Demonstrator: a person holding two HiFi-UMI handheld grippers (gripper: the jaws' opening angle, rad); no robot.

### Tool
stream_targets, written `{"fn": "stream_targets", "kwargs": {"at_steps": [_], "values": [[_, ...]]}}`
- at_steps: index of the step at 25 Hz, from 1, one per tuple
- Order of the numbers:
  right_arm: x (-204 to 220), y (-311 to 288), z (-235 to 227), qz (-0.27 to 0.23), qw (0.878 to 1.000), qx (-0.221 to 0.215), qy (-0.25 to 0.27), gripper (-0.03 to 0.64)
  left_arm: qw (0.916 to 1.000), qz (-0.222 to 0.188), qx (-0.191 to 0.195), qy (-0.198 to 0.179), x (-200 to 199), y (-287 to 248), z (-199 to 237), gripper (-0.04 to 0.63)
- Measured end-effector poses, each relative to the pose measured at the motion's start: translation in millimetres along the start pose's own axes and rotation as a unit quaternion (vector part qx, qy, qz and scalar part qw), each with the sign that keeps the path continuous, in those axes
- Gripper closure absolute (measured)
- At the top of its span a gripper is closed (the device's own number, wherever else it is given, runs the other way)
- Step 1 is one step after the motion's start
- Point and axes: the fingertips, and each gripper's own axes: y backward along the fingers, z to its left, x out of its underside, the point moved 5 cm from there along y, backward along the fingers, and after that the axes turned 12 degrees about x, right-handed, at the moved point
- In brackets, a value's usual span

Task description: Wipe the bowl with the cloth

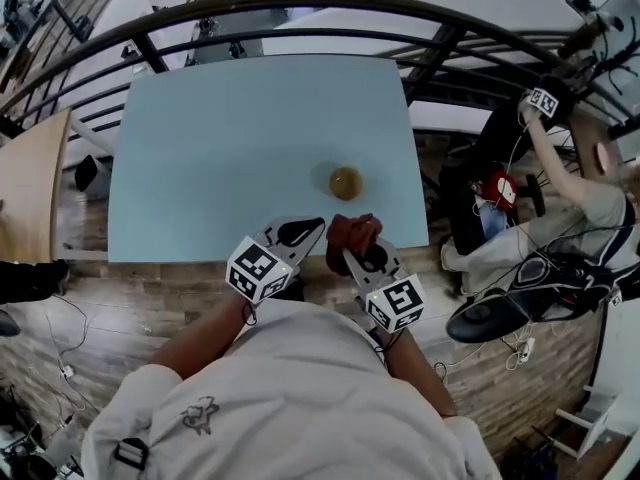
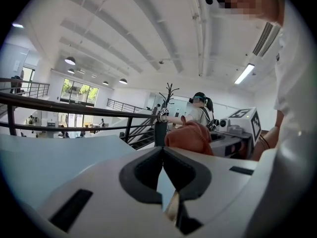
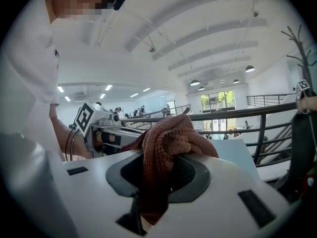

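Observation:
A small golden-brown bowl [image 1: 345, 181] stands on the pale blue table [image 1: 220, 158], near its front right part. My right gripper [image 1: 362, 253] hovers at the table's front edge, just short of the bowl, shut on a bunched reddish-brown cloth [image 1: 350, 231]. In the right gripper view the cloth [image 3: 168, 138] bulges up out of the jaws and hides the fingertips. My left gripper [image 1: 306, 231] is close beside it on the left, shut with nothing held. The left gripper view shows its jaws [image 2: 162, 151] meeting, with the cloth [image 2: 190, 137] just to their right.
A dark metal railing [image 1: 300, 8] curves round the table's far side. A seated person [image 1: 570, 208] with another gripper is at the right, among cables and a chair base. A wooden tabletop [image 1: 30, 188] lies at the left.

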Motion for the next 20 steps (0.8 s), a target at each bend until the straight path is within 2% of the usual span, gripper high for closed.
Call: {"fn": "stream_targets", "kwargs": {"at_steps": [5,12,20], "values": [[5.6,-35.0,-14.6,0.023,0.999,0.032,-0.016,0.509,0.9989,0.038,0.027,0.009,2.8,-4.6,44.9,0.578],[42.7,-59.8,-60.1,0.058,0.996,0.057,-0.045,0.509,0.9953,0.084,0.026,0.041,34.6,-41.2,92.6,0.577],[83.8,-96.0,-112.3,0.111,0.991,0.04,-0.056,0.509,0.9865,0.136,0.011,0.091,74.1,-92.6,137.4,0.511]]}}
